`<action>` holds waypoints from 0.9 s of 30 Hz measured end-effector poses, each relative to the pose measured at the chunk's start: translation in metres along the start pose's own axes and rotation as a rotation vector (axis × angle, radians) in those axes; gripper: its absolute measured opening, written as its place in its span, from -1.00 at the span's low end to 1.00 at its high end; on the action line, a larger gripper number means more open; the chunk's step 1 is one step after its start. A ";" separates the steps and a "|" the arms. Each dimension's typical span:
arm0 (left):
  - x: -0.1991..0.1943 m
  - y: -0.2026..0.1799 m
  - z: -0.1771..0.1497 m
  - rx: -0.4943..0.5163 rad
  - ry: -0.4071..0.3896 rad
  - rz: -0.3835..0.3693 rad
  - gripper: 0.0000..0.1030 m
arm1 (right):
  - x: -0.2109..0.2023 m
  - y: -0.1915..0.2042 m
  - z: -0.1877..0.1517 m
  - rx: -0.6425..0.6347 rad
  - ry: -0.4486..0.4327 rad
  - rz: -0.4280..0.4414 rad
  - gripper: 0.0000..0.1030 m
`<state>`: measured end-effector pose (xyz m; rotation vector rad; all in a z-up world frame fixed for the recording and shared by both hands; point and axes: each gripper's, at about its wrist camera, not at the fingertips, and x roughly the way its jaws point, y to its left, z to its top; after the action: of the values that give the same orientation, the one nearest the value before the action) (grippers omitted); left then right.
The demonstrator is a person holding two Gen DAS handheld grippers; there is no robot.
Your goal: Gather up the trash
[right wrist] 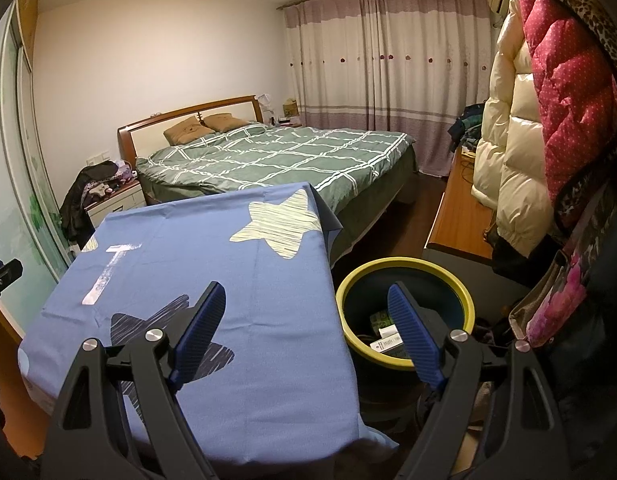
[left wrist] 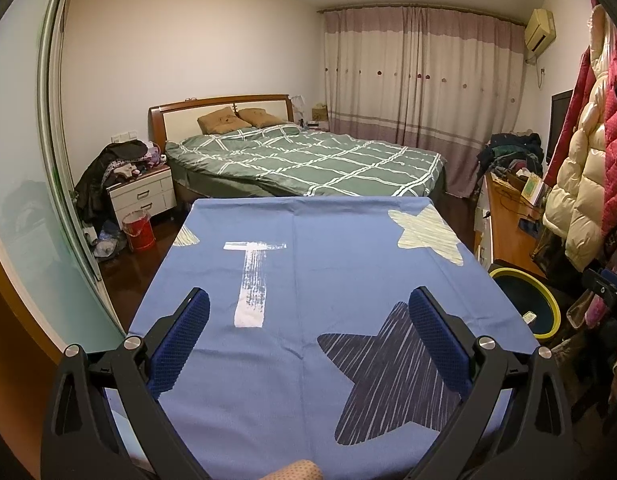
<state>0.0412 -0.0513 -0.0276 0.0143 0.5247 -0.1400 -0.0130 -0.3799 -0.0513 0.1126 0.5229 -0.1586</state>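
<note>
Trash (right wrist: 382, 330) — light, stiff cartons in the bin (right wrist: 404, 268), judged best pinched by flat sides — both grippers' fingers apart, empty.

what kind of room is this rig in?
A lived-in home bedroom, most likely. A double bed with a green checked cover, a white nightstand piled with clothes, and drawn curtains show it. Padded coats hang at the right.
</note>
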 end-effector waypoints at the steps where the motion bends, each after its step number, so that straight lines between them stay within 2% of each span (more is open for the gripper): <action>1: 0.000 0.000 0.000 0.000 -0.001 -0.001 0.91 | 0.000 0.000 0.000 -0.001 0.000 0.001 0.54; 27: 0.005 -0.003 -0.007 0.008 0.009 -0.004 0.91 | 0.002 0.000 -0.002 0.007 0.006 0.000 0.54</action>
<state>0.0417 -0.0547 -0.0357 0.0215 0.5330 -0.1460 -0.0119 -0.3798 -0.0541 0.1199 0.5279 -0.1607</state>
